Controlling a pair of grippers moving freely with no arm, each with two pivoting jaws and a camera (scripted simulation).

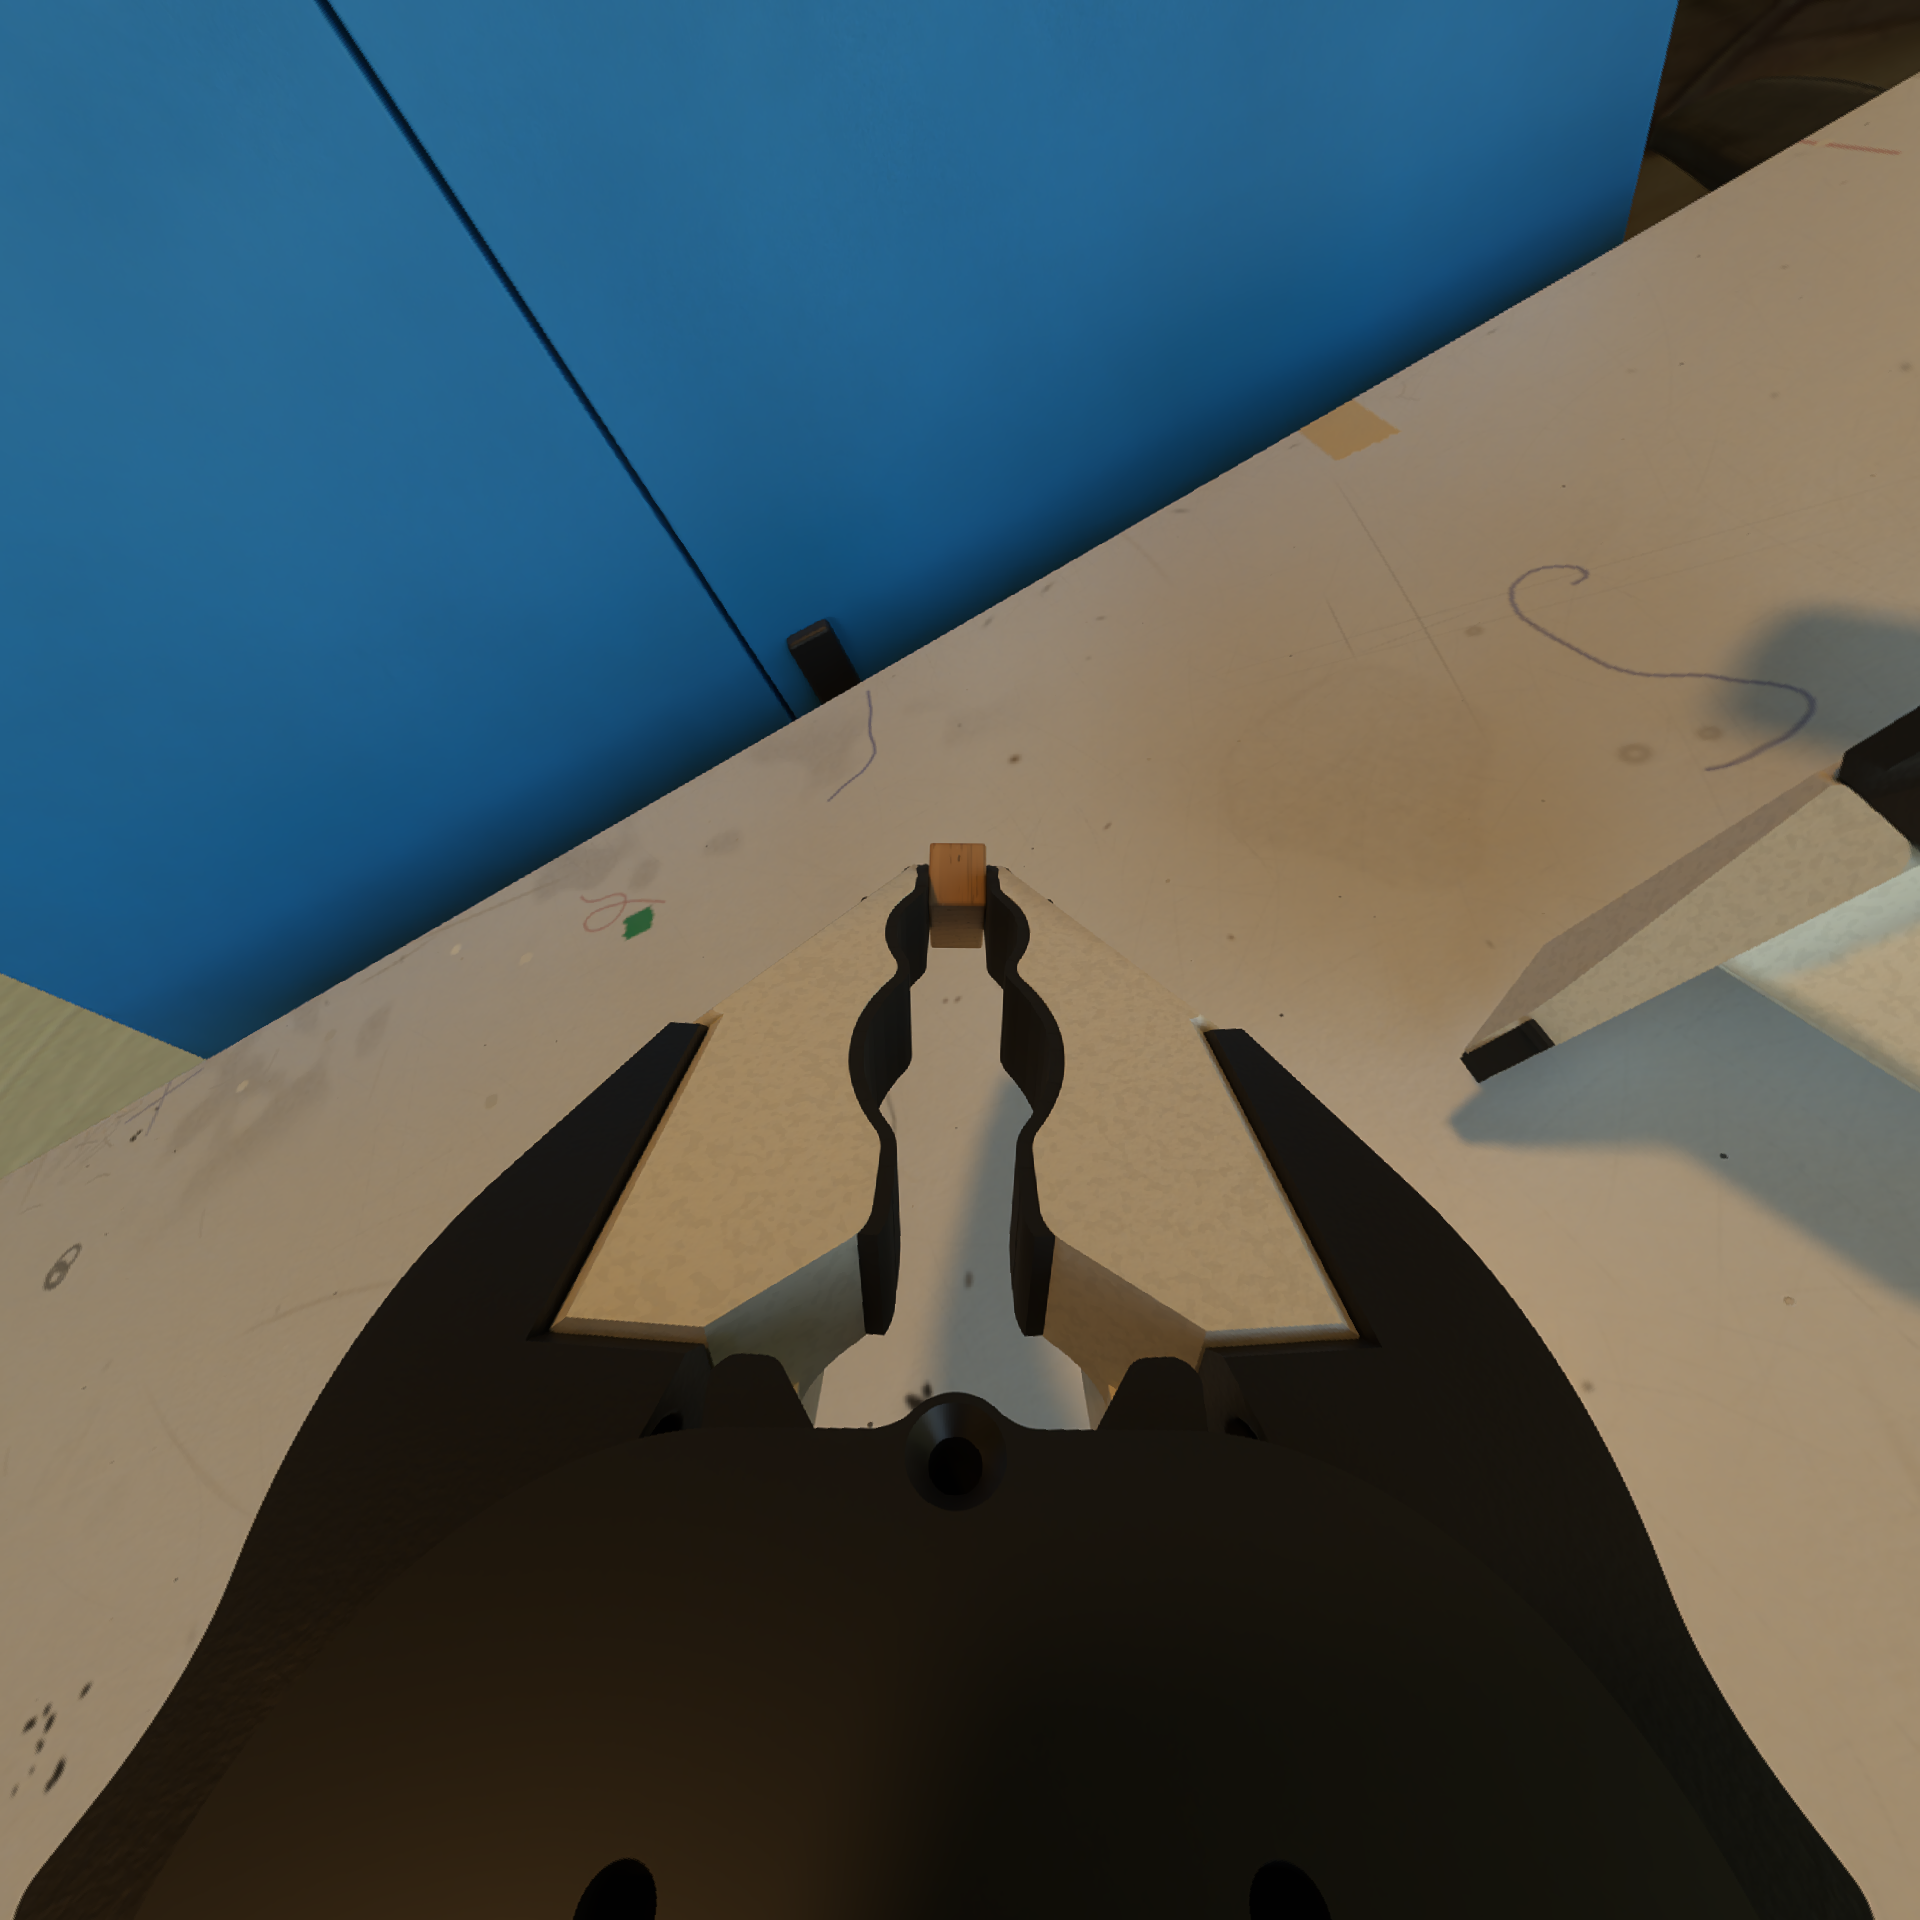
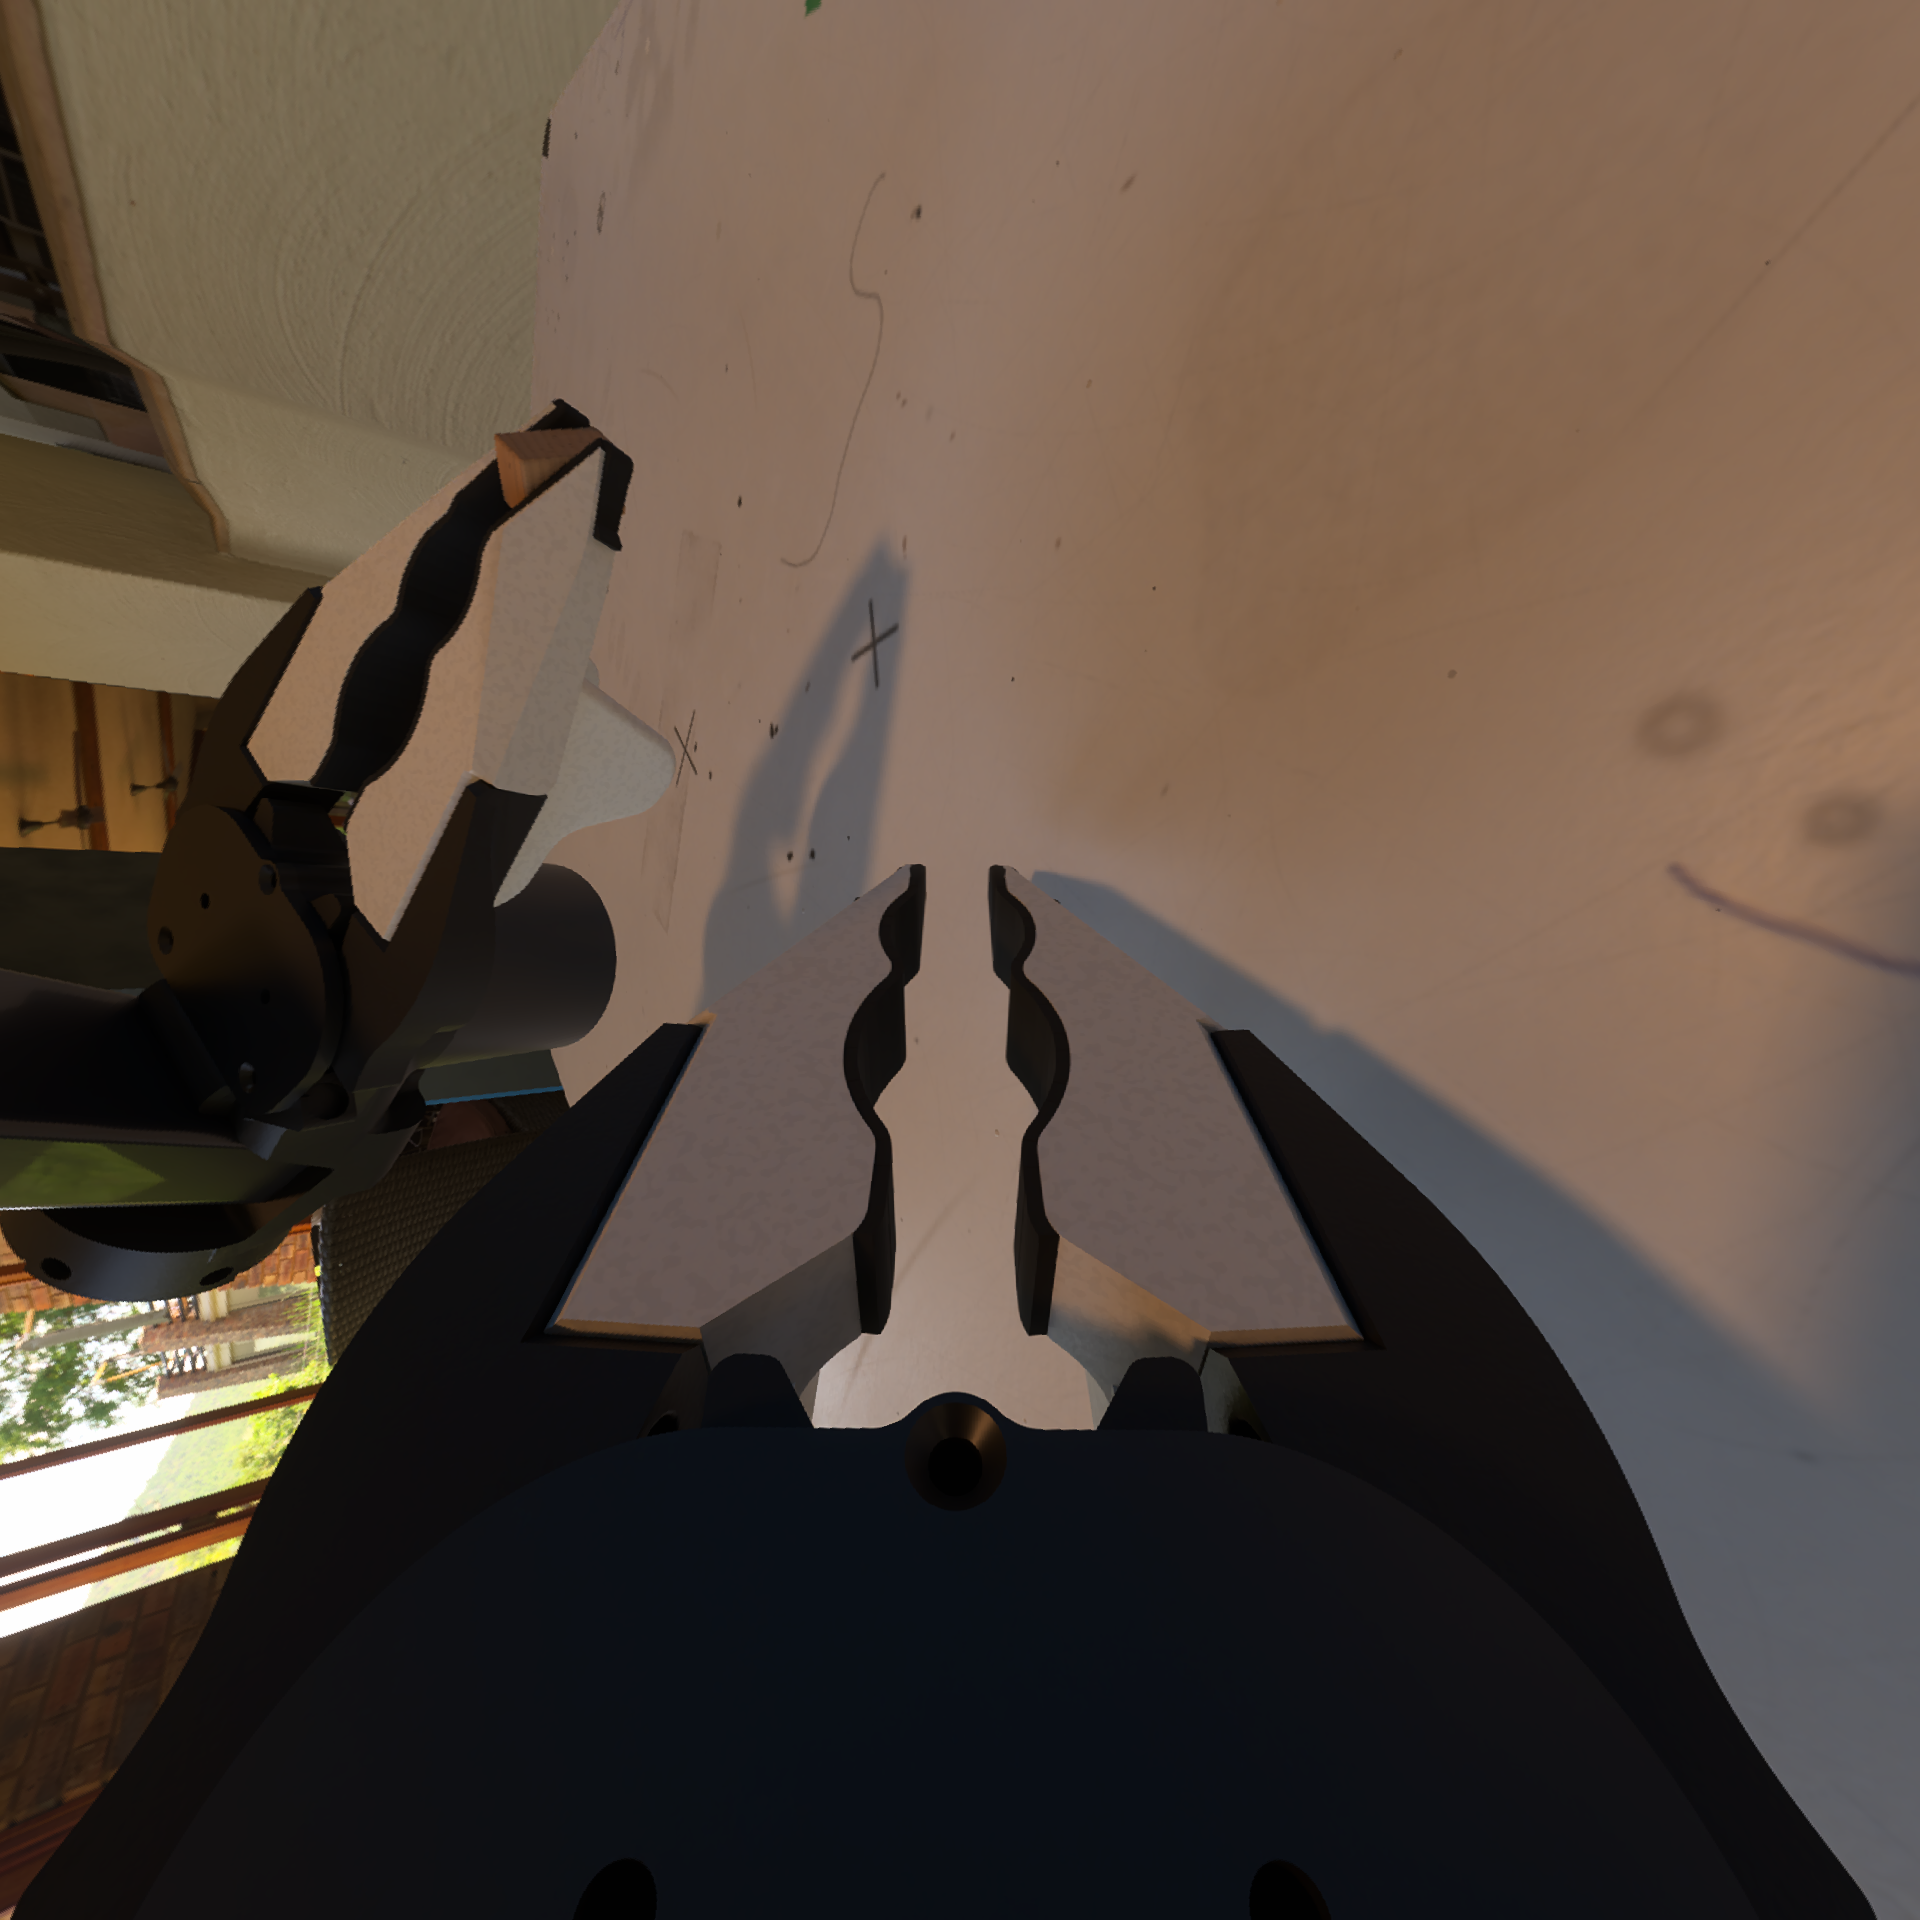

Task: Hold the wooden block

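Observation:
The wooden block (image 1: 957, 871) is a small light-brown cube pinched between the fingertips of my left gripper (image 1: 957, 885), which is shut on it. The right wrist view shows the same block (image 2: 532, 470) at the tips of the left gripper (image 2: 569, 457), held a little above the table, with its shadow on the surface beside it. My right gripper (image 2: 956, 883) has a narrow gap between its fingers and nothing in it. It hovers over the table beside the left gripper. One of its fingers (image 1: 1683, 914) shows at the right edge of the left wrist view.
The beige table (image 1: 1351, 727) bears pen scribbles, stains, a piece of tan tape (image 1: 1349, 428) and a green speck (image 1: 638, 923). A blue wall panel (image 1: 727, 312) stands behind the table's far edge, with a small black clip (image 1: 823, 657) at its foot.

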